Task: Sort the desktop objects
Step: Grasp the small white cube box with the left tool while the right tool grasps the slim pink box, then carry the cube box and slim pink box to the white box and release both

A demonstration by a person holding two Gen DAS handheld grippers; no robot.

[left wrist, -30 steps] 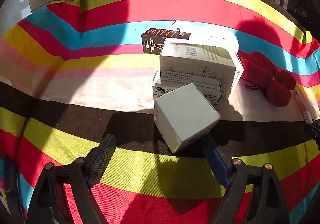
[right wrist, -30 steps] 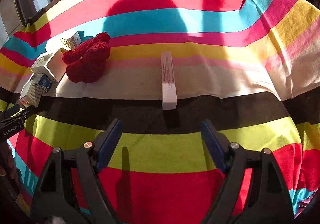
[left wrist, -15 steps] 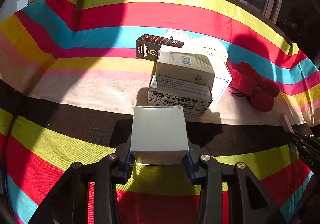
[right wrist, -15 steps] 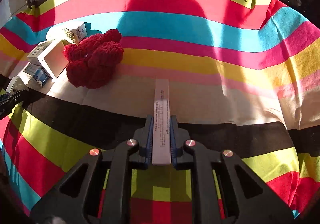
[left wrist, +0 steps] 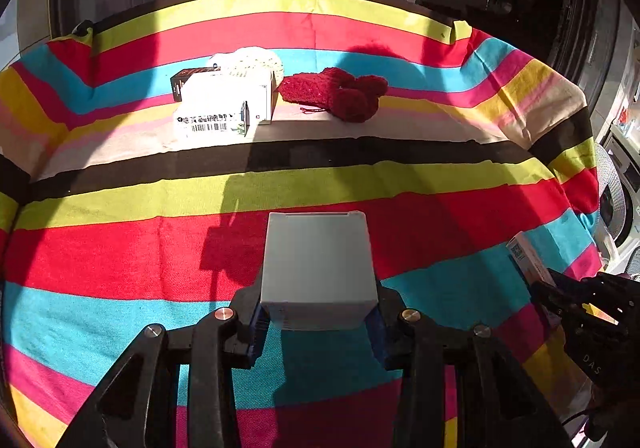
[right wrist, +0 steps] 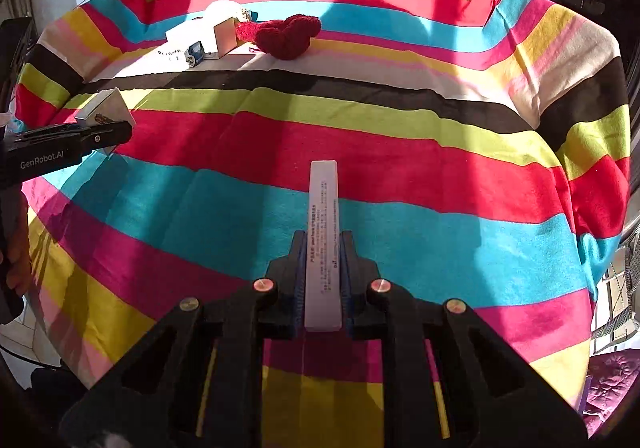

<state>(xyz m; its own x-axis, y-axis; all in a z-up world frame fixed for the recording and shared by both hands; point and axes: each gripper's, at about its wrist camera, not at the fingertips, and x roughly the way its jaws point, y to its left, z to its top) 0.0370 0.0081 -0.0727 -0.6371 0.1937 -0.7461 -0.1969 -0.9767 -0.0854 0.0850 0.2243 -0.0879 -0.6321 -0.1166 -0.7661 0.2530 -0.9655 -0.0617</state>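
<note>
My left gripper (left wrist: 318, 322) is shut on a square white box (left wrist: 318, 268) and holds it above the striped cloth, near the front. The same box shows at the left of the right wrist view (right wrist: 105, 109). My right gripper (right wrist: 323, 284) is shut on a long thin white box (right wrist: 324, 244), held lengthwise above the cloth. That box's end shows at the right of the left wrist view (left wrist: 524, 260). Stacked white boxes (left wrist: 224, 105) and a dark box (left wrist: 188, 81) stand at the back. A red woolly item (left wrist: 336, 93) lies to their right.
A striped cloth (left wrist: 400, 175) covers the whole table and drapes over its edges. A pale knitted item (left wrist: 248, 61) lies behind the stacked boxes. Windows stand behind the table. A white appliance (left wrist: 616, 199) is off the table's right side.
Both grippers closed on their boxes, lifted them and pulled back toward the front of the table. The stacked boxes and red item now lie far off at the back.
</note>
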